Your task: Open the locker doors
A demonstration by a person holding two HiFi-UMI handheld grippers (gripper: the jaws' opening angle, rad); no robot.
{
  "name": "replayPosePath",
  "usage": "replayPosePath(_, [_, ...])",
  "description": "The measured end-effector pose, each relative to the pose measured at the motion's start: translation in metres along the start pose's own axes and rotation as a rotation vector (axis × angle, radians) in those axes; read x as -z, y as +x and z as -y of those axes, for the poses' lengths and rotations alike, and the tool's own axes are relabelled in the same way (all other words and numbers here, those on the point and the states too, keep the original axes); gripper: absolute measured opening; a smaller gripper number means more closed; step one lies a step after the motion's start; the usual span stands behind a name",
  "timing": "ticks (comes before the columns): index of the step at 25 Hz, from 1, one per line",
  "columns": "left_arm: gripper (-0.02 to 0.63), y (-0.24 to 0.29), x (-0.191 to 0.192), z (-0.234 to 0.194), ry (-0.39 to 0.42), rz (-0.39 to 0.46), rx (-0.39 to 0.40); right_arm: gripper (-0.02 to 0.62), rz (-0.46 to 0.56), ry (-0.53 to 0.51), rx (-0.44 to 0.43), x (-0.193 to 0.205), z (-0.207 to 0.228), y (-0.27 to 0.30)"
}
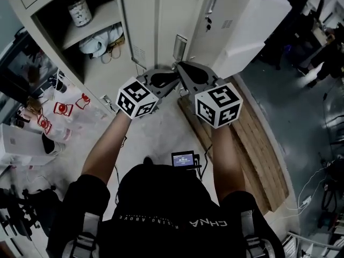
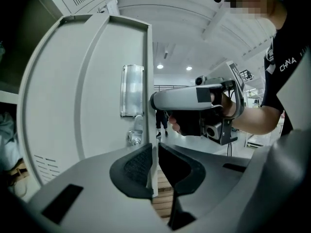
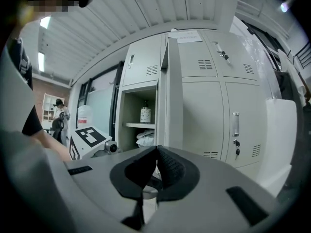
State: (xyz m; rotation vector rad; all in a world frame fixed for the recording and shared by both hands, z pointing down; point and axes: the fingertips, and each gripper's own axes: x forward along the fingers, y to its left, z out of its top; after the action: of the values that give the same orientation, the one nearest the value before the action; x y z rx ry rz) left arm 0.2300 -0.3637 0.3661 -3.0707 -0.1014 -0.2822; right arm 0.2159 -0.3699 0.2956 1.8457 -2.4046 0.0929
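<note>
- The locker door (image 2: 87, 106) is stood partly ajar, and its free edge is presented toward the person; this is judged to be why both tools are brought to the same spot, just below the handle (image 2: 132, 90) and beside the lock (image 2: 135, 137).
- The left claw (image 2: 155, 166) is clenched on that free edge, with the thin sheet caught between its dark pads; a firm pinch seems intended, so that the door can be swung outward.
- The right claw (image 3: 156, 169) is closed pad to pad, and the door's edge (image 3: 169, 106) is seen rising straight from the join; it is judged to be nipping the same edge from the other side.
- From the head view, both forearms are reached forward and drawn inward until the claw tips nearly touch; the marker cubes are turned upward.
- A neighbouring compartment (image 1: 91, 28) is already open at the left; another door (image 1: 252, 26) is swung wide at the right.
</note>
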Motion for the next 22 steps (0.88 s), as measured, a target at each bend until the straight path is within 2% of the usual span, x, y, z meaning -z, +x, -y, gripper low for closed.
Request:
replayPosePath(6, [0.054,-0.003,0.0,0.004,0.007,-0.006,0.012,0.032,0.0,-0.014,0.007,0.0,0.0,0.0])
replayPosePath(12, [0.052,-0.02,0.002,0.005,0.003,-0.01,-0.055,0.032,-0.023,-0.04,-0.02,0.002,-0.009,-0.002])
replayPosePath(17, [0.034,-0.042,0.007,0.001,-0.01,-0.019,-0.171,0.032,-0.036,-0.082,-0.065,0.008,-0.023,-0.002])
replayPosePath(22, [0.02,-0.085,0.018,-0.001,-0.03,-0.045,-0.366,0.032,-0.026,-0.098,-0.104,0.016,-0.041,0.0])
